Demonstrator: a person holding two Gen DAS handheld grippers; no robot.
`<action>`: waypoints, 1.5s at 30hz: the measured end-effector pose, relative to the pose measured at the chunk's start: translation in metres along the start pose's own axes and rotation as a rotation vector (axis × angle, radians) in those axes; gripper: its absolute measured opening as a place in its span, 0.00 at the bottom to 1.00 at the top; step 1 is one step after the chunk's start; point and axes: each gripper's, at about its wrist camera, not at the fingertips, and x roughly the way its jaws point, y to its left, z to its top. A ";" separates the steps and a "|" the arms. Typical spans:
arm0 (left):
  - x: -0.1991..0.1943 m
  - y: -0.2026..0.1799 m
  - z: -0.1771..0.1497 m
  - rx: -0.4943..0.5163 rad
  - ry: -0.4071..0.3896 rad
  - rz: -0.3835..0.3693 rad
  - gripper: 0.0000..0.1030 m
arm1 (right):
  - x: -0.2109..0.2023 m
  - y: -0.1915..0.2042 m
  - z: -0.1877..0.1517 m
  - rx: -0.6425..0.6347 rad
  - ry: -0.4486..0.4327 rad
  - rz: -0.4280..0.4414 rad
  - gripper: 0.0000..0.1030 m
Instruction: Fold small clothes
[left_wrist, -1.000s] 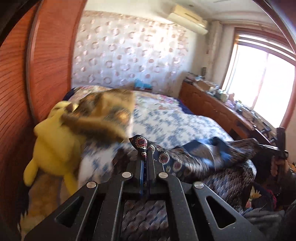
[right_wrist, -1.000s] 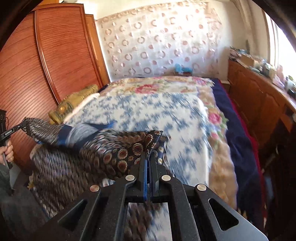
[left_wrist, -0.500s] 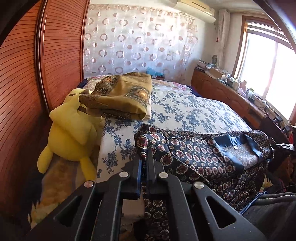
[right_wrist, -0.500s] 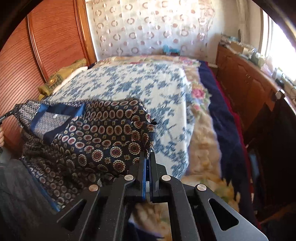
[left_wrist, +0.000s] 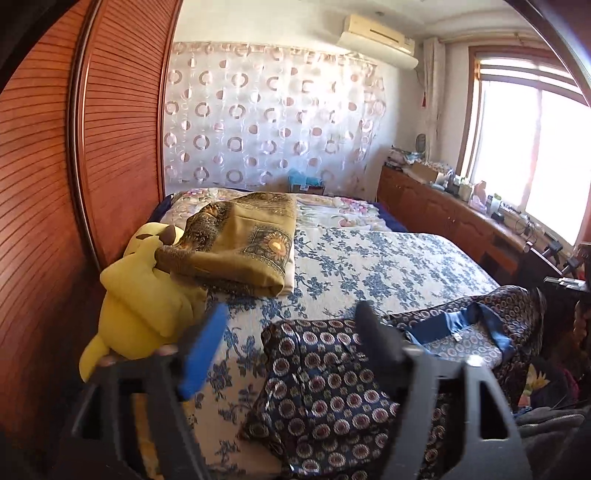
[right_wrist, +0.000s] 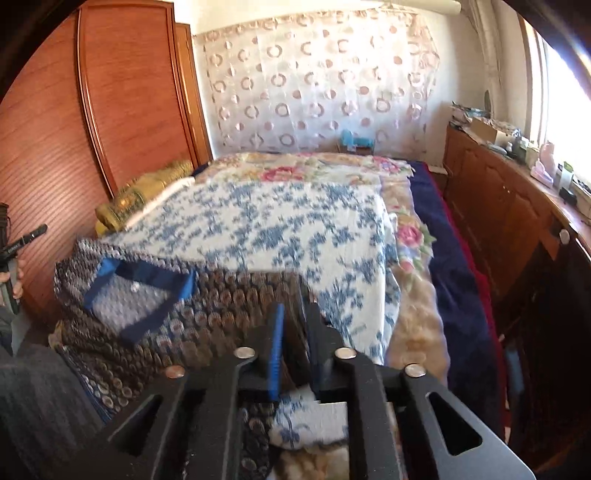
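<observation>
A dark navy shirt (left_wrist: 332, 380) with round medallion print and a blue collar (left_wrist: 461, 325) lies spread on the near edge of the bed. My left gripper (left_wrist: 291, 310) hovers just above its left shoulder. Its jaws are opening wide, and nothing is pinched between the blue pad (left_wrist: 207, 343) and the black finger (left_wrist: 376, 339). In the right wrist view the same shirt (right_wrist: 147, 306) lies blurred. My right gripper (right_wrist: 293, 312) sits over its right edge with jaws opening a narrow gap. Cloth shows below the gap and the pads do not press on it.
The bed has a blue-flowered quilt (left_wrist: 369, 266). A yellow plush toy (left_wrist: 140, 295) and a folded olive-gold cloth (left_wrist: 243, 247) lie at its left side. A wooden wardrobe (left_wrist: 44, 184) stands left, and a cluttered sideboard (left_wrist: 461, 229) runs under the window on the right.
Both grippers held the shirt stretched between them, then lowered it onto the bed. The left jaws have since sprung wide and let go. The right jaws have parted a little.
</observation>
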 end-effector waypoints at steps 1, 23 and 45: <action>0.005 0.000 0.002 0.005 0.009 -0.001 0.75 | -0.002 0.000 0.003 -0.001 -0.016 0.002 0.26; 0.121 0.024 -0.015 -0.010 0.296 0.021 0.75 | 0.139 -0.016 0.007 0.026 0.222 -0.073 0.48; 0.133 0.024 -0.034 -0.077 0.382 -0.074 0.50 | 0.132 -0.021 0.003 0.070 0.183 0.016 0.48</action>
